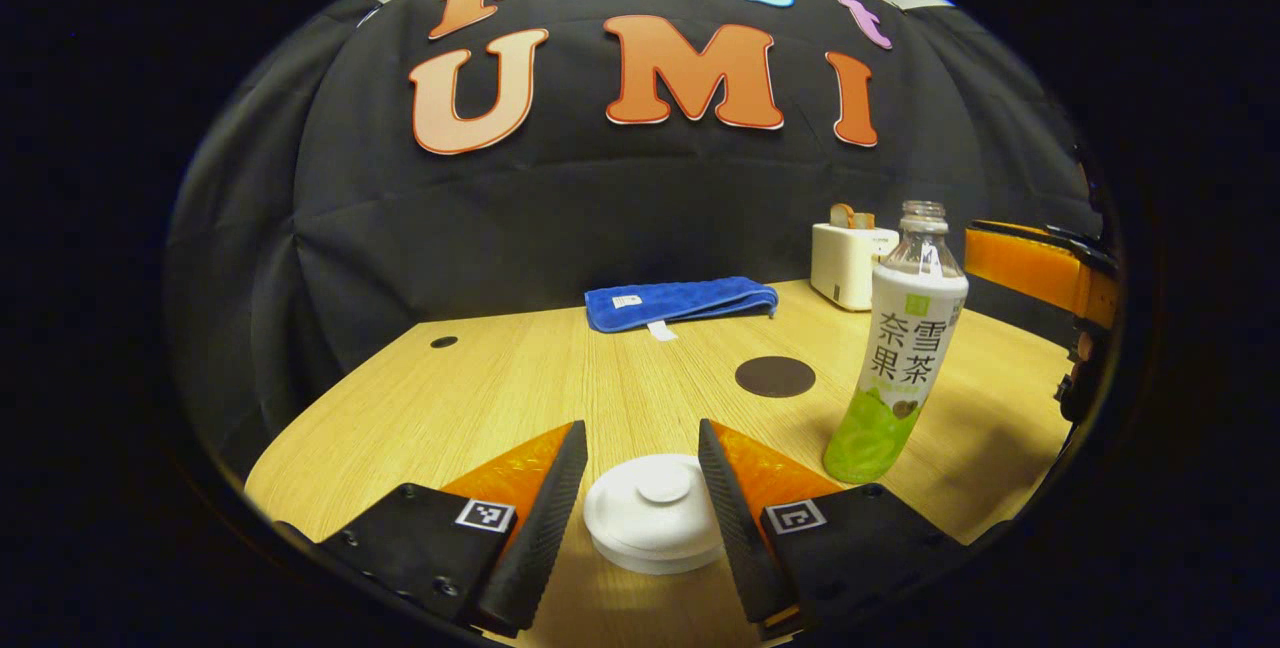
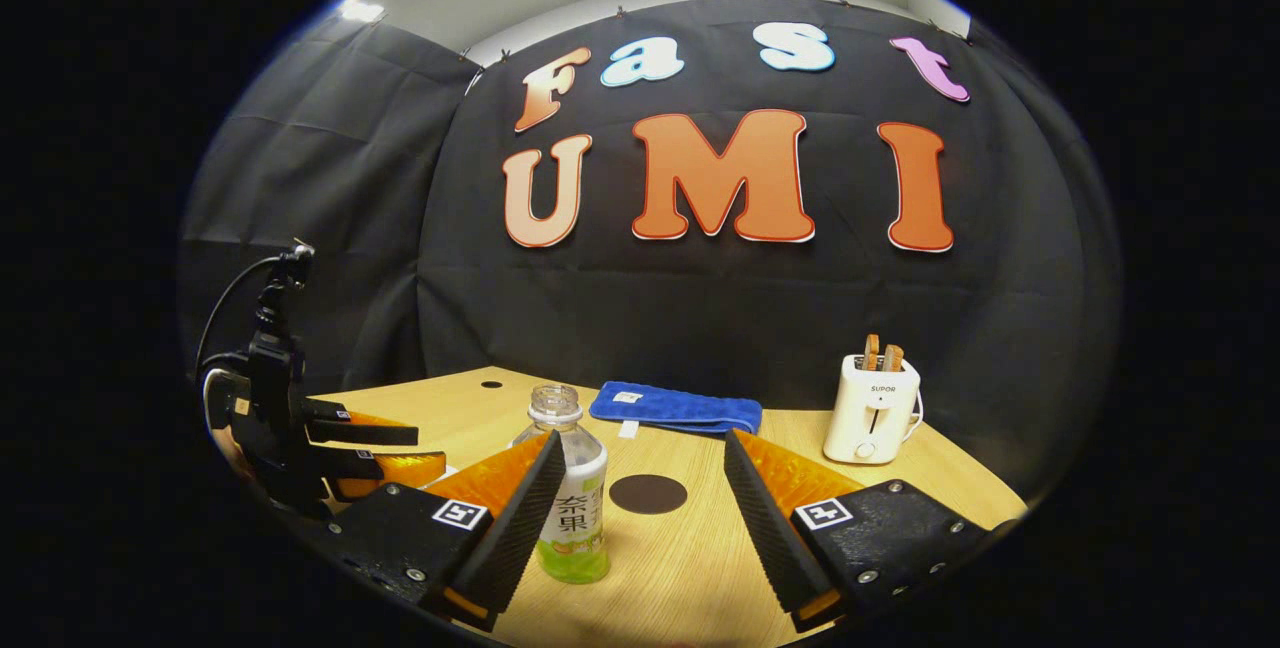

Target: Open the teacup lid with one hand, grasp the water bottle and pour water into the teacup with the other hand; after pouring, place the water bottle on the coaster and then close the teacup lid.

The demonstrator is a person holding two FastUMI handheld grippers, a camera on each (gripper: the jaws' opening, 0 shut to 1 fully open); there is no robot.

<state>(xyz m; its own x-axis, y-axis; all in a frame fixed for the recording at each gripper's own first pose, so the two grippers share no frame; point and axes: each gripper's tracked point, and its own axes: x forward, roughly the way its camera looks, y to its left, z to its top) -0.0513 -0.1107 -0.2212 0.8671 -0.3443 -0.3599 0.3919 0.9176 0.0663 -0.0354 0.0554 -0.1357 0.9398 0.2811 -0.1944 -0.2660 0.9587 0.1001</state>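
The white teacup lid [image 1: 655, 513] with a small knob sits on the cup, low between the fingers of my left gripper [image 1: 641, 473], which stands open around it without touching. The uncapped water bottle [image 1: 898, 353] with a white and green label stands upright to the right of the cup. A dark round coaster [image 1: 775, 376] lies on the table behind them. In the right gripper view the bottle [image 2: 572, 488] stands just beyond my open right gripper [image 2: 640, 483], close to its left finger, and the coaster [image 2: 648, 494] lies past the gap. The left gripper [image 2: 385, 448] shows at the far left.
A folded blue towel [image 1: 680, 300] lies at the back of the wooden table [image 1: 480, 398]. A white toaster [image 2: 872, 410] with toast in it stands at the back right. Part of the right gripper [image 1: 1040, 273] shows at the right edge of the left gripper view.
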